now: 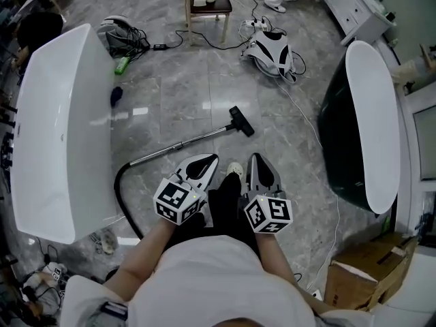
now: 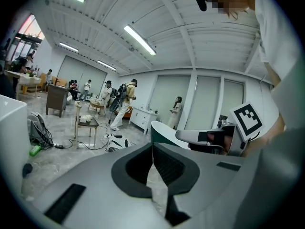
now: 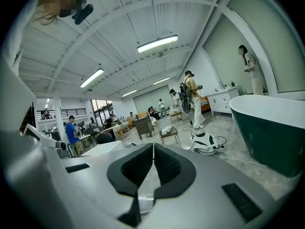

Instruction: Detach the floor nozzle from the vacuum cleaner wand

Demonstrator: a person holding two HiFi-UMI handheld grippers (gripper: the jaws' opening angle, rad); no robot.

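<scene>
The floor nozzle (image 1: 241,121) sits on the far end of the vacuum wand (image 1: 178,145), joined to it; both lie flat on the grey marbled floor tiles (image 1: 177,80) ahead of the person's feet, between a white bathtub (image 1: 54,128) and a dark green bathtub with a white rim (image 1: 371,114). The nozzle is a small black block, matt and probably hard plastic; the wand is a slim shiny metal tube; a black ribbed hose (image 1: 121,193) curves from its near end back towards the person.

The left hand-held gripper (image 1: 210,161) has its jaws pressed together with nothing between them; the right hand-held gripper (image 1: 255,159) is likewise closed and empty; their dark ridged pads meet along a thin seam. Both are held side by side at about waist height, pointing forward over the floor, well apart from the nozzle; this looks like a carrying posture for the approach, since nothing is yet in reach. Detaching will likely need one hand-held gripper steadying the smooth tube, which may slip, and the other pulling the nozzle.
</scene>
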